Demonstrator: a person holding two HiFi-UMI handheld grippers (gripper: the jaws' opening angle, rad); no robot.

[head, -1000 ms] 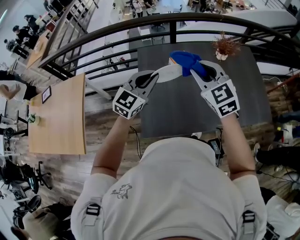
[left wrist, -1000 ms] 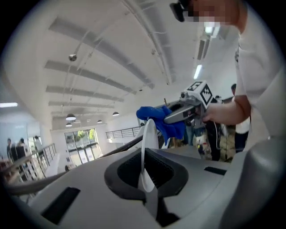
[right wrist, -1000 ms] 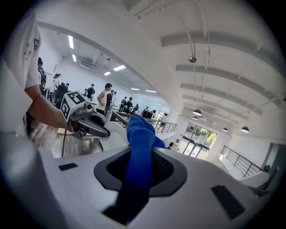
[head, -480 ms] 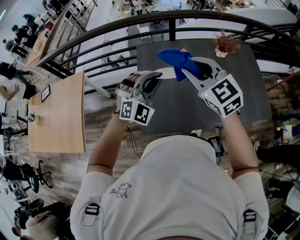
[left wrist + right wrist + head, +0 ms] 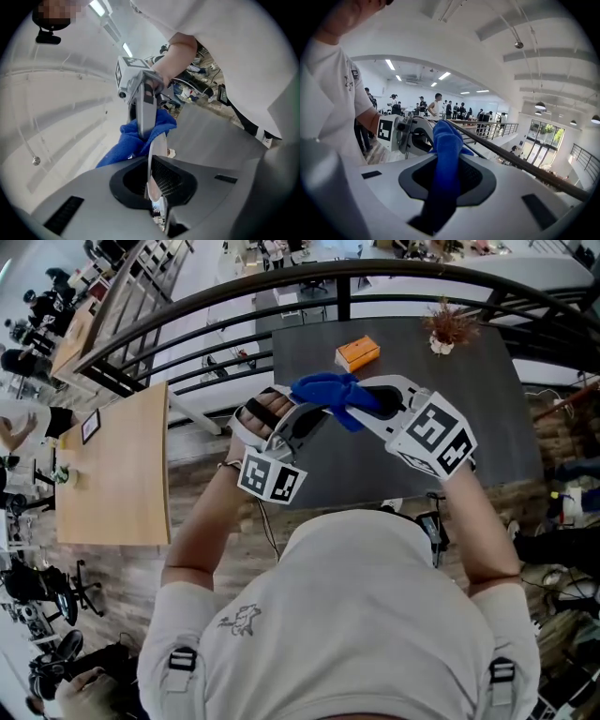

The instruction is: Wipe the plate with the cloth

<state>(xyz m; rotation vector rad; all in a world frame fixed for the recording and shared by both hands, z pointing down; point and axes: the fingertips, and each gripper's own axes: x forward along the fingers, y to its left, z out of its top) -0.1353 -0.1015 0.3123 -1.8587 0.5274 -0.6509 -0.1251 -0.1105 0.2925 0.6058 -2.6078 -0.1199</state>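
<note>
My left gripper (image 5: 309,413) is shut on the rim of a white plate (image 5: 158,145), held edge-on in the air above the dark table (image 5: 469,465). In the left gripper view the plate's thin edge runs up between the closed jaws (image 5: 151,164). My right gripper (image 5: 364,401) is shut on a blue cloth (image 5: 328,390), and the cloth bunches against the plate's far part (image 5: 126,140). In the right gripper view the cloth (image 5: 446,136) fills the jaws (image 5: 446,161), with the left gripper (image 5: 410,133) just beyond. The cloth hides most of the plate in the head view.
An orange box (image 5: 357,353) and a small vase of dried plants (image 5: 448,331) stand at the far side of the dark table. A curved black railing (image 5: 187,315) runs behind it. A wooden table (image 5: 112,474) lies to the left.
The left gripper has rolled over, turning the plate on edge. The right gripper has swept the cloth leftward and nearer over the plate. The orange box has come into sight.
</note>
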